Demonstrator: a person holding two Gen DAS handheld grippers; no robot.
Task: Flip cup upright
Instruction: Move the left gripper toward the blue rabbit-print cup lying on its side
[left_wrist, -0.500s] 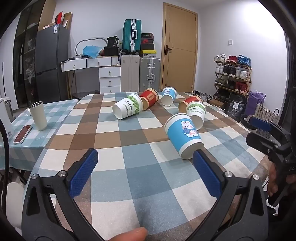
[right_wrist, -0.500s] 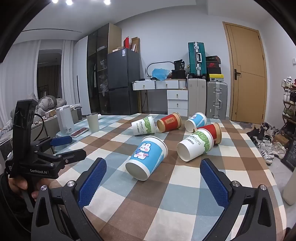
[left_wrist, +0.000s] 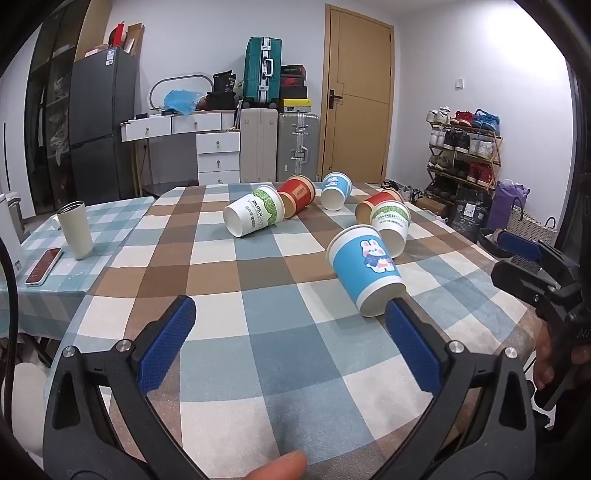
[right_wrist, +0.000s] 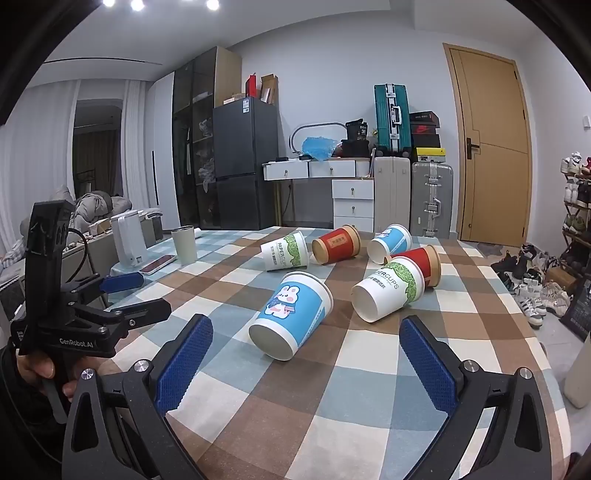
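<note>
Right gripper (right_wrist: 301, 354): jaws wide apart, empty, held low over the checked table (right_wrist: 369, 406). Left gripper (left_wrist: 290, 343): jaws likewise spread, nothing between them.

Blue cup (right_wrist: 291, 314), the nearest, lies on its side directly ahead of the right gripper and between its finger lines. Its base points toward that gripper and its rim points away to the right, so the long axis runs obliquely. From the left gripper the same cup (left_wrist: 365, 273) sits off to the right, just past the right fingertip. Judgement: the right gripper is better aligned.

Beyond lie a white cup (right_wrist: 389, 291) and four further cups, all toppled.
</note>
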